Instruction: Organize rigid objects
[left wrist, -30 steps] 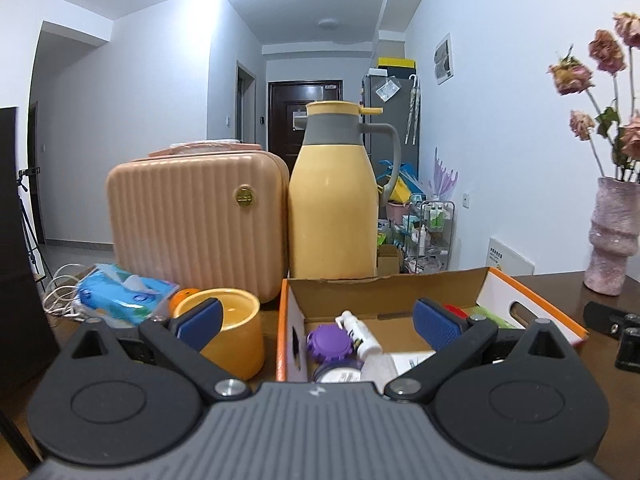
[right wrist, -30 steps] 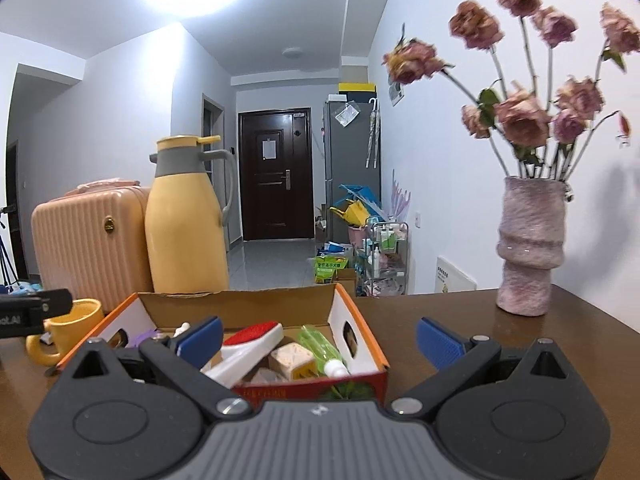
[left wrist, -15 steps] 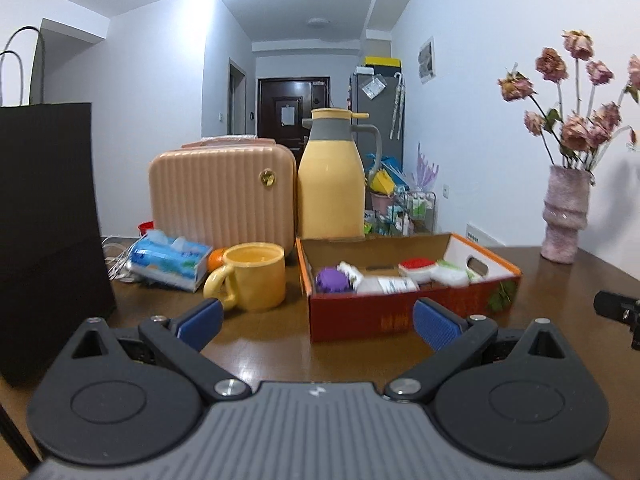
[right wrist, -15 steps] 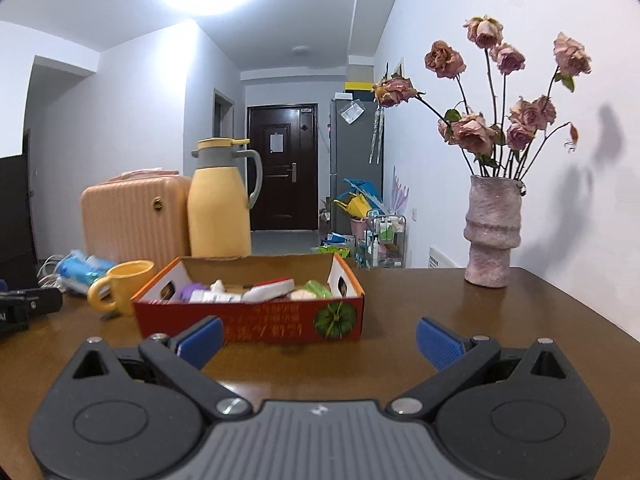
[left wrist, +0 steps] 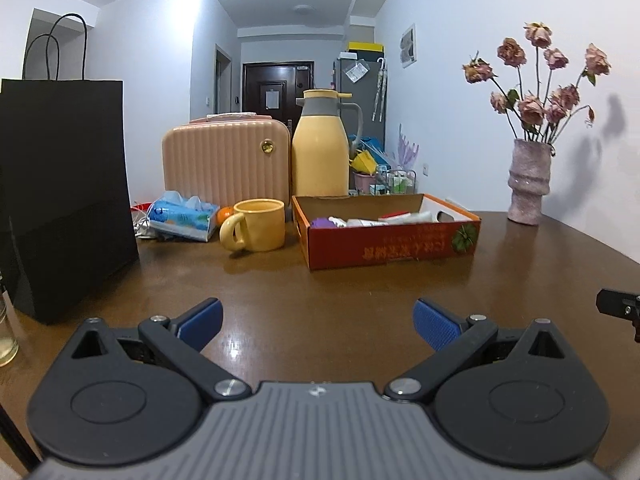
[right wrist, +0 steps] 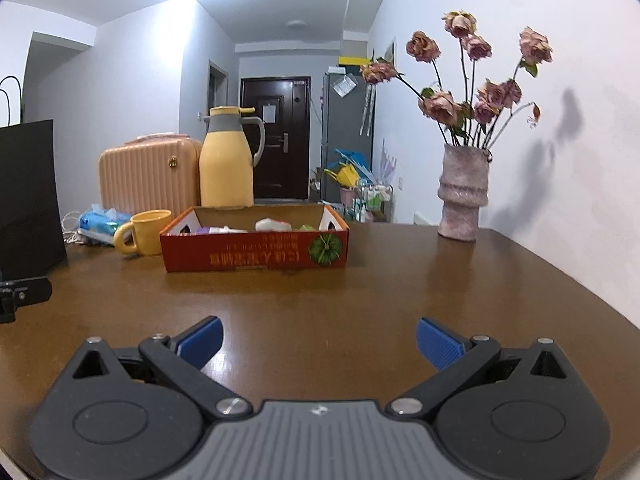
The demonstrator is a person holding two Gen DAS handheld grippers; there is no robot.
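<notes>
A red cardboard box [left wrist: 384, 246] [right wrist: 256, 254] with several small items inside stands on the brown table [left wrist: 320, 292], past its middle. A purple item [left wrist: 322, 223] and white tubes [left wrist: 394, 219] lie in it. My left gripper [left wrist: 318, 324] is open and empty, low over the table, well short of the box. My right gripper [right wrist: 319, 340] is open and empty too, also well back from the box. A part of the right gripper shows at the right edge of the left wrist view [left wrist: 620, 308].
A yellow mug [left wrist: 256, 230] stands left of the box, with a tissue pack [left wrist: 182, 222], a pink case [left wrist: 226, 160] and a yellow jug [left wrist: 322, 152] behind. A black paper bag [left wrist: 66, 196] stands at the left. A vase of dried roses [left wrist: 528, 182] is at the right.
Both grippers have pulled back from over the box toward the near side of the table. Both stayed open and empty.
</notes>
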